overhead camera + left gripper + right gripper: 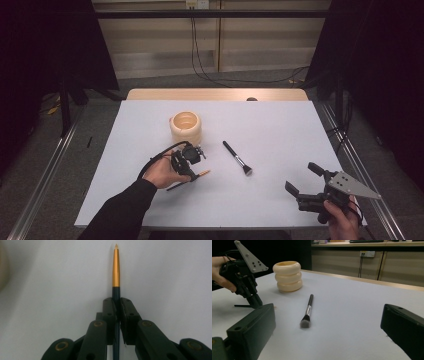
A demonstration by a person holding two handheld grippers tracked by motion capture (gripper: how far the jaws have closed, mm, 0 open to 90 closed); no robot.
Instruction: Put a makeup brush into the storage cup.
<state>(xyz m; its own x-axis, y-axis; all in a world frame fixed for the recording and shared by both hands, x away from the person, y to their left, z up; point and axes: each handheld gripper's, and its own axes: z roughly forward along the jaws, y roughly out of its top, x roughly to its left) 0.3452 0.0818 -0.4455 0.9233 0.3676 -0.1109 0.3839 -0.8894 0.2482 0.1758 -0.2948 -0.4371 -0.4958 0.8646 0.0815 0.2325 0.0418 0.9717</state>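
Two brushes, one cream holder and two hand-held grippers are on or over the pale worktop [270,130].

The holder [185,128] is the landmark: a squat pot of three stacked rings, open at the top, standing upright on the far left-centre of the worktop.

The first brush is a thin one [115,267] with a dark shaft and an orange, pointed end. It lies on the worktop just in front of the holder, on the person's side. The left hand-held gripper [189,159] is clamped tight on its dark shaft, the two pads pressed against it from either side, with the orange end sticking out beyond the fingertips. The person's left hand [162,172] holds that gripper low over the worktop.

The second brush, a makeup brush [237,158], lies flat to the right of the holder and a little nearer the person, bristles toward the person, touched by nothing.

The right hand-held gripper [304,181] is well to the right of the holder, near the worktop's front right corner. Its jaws stand wide apart with nothing between them.
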